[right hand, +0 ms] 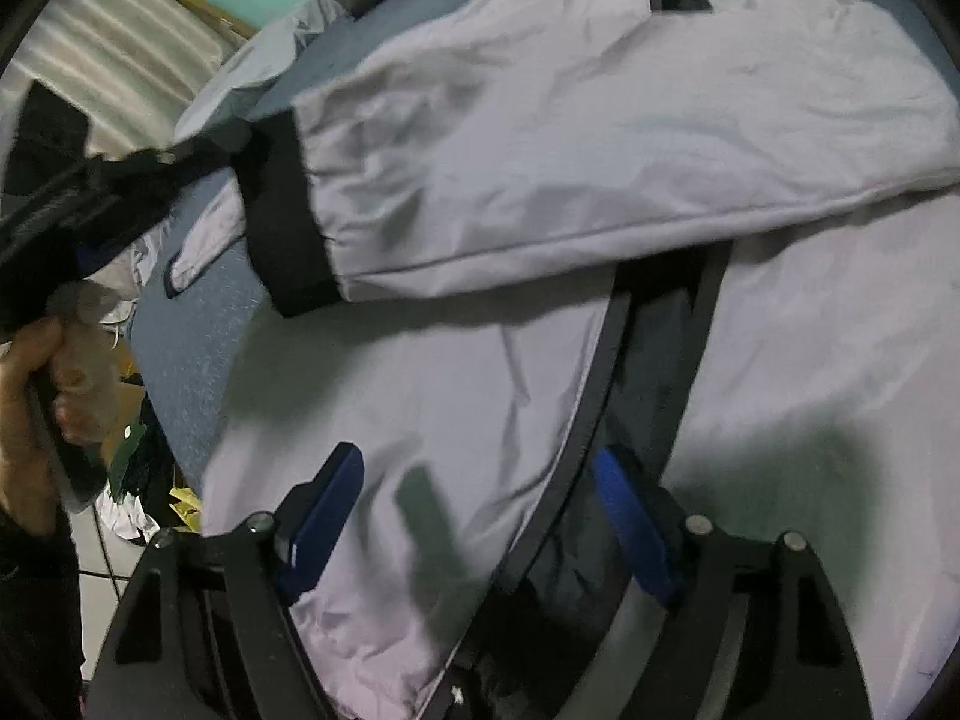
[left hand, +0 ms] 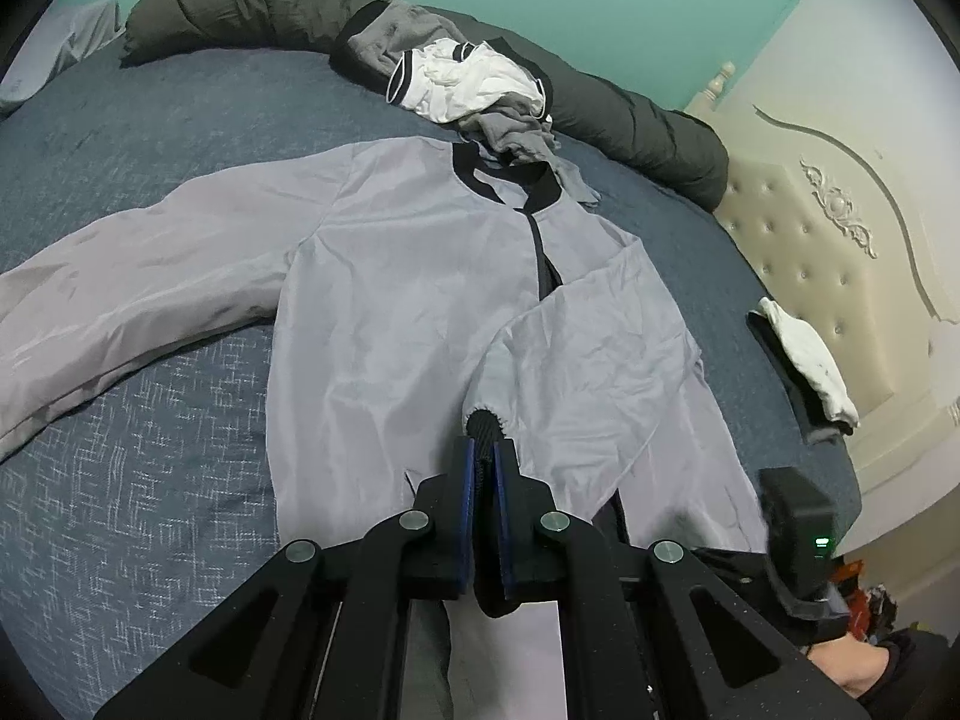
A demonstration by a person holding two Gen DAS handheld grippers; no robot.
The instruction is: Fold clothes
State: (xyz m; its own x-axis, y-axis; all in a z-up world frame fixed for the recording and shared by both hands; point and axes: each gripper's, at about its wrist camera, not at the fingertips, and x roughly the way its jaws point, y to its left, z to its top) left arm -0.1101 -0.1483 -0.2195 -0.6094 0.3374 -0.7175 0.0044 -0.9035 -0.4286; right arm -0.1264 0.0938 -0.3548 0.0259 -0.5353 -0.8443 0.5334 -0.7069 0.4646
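- Blue-grey woven cloth covers the bed [left hand: 150, 450], which carries everything here; its padded cream headboard [left hand: 828, 252] stands along the right edge in the left wrist view.
- A dark olive duvet [left hand: 252, 6], rolled long, lies along the far edge of the bed.
- The pale lilac jacket [left hand: 390, 300] lies flat across the middle of the bed, front up, black collar toward the far edge. One sleeve stretches out toward the left edge; the other sleeve [left hand: 588, 348] is folded in across the chest.
- A heap of grey and white clothes [left hand: 468, 84] sits at the far edge, touching the jacket's collar and resting partly on the duvet.
- A small folded stack of black and white cloth [left hand: 804, 372] lies near the right edge, beside the headboard and apart from the jacket.
- The left gripper [left hand: 483, 450] has its blue-padded fingers pressed together on the black ribbed cuff [left hand: 483, 423] of the folded-in sleeve, over the jacket's lower front.
- The right gripper [right hand: 480, 498] hovers with fingers spread wide over the jacket's open zip edge [right hand: 594, 372] near the hem, pinching nothing; whether its pads touch the fabric cannot be told.
- A bare hand [right hand: 36, 396] grips a handle at the left rim of the right wrist view.
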